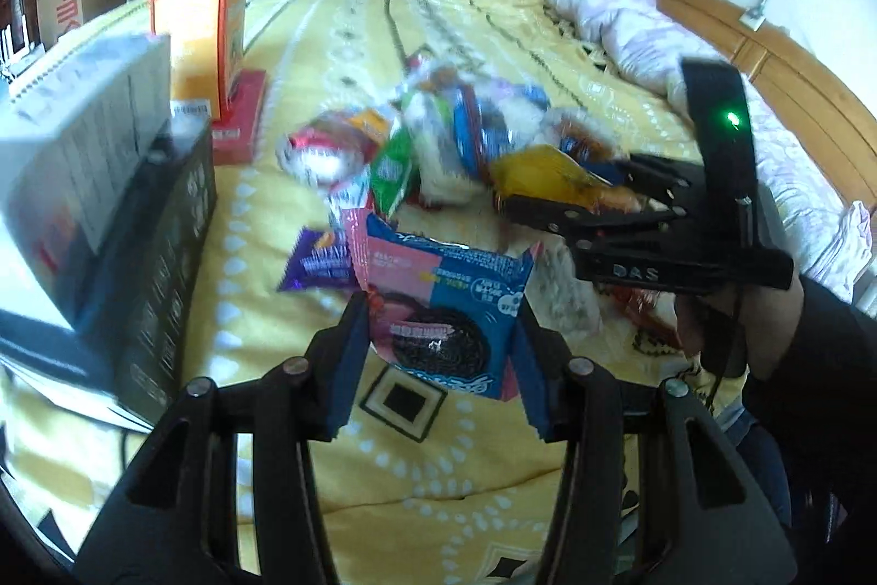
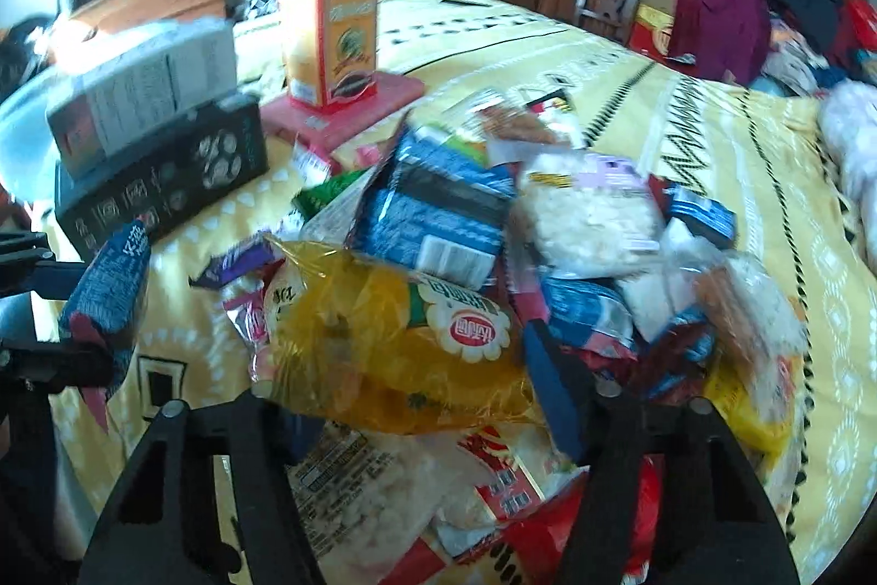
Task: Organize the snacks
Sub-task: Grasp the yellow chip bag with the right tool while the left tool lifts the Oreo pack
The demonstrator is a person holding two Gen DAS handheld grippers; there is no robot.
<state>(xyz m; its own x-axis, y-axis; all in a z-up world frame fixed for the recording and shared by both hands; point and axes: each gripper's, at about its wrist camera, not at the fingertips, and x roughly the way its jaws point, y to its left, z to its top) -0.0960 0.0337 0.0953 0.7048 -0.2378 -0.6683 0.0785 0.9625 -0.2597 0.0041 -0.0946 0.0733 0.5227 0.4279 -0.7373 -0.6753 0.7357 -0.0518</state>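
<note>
Cookie packet [image 1: 444,311] — pinched in my left tool [image 1: 441,355], lifted above the yellow bed [image 1: 438,464]. My right tool [image 2: 422,365] is spread over the yellow bag [image 2: 383,327] on the snack pile [image 2: 548,228]; boxes [image 2: 164,157] crowd the left.

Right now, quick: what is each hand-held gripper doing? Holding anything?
Left hand-held gripper: shut on the blue and pink cookie packet.
Right hand-held gripper: around the yellow snack bag; a firm grip cannot be told.

Snack pile [image 2: 493,267] lies mid-bed [image 2: 712,135]; stacked boxes [image 2: 159,146] left (one box [image 2: 329,42] standing behind).
</note>
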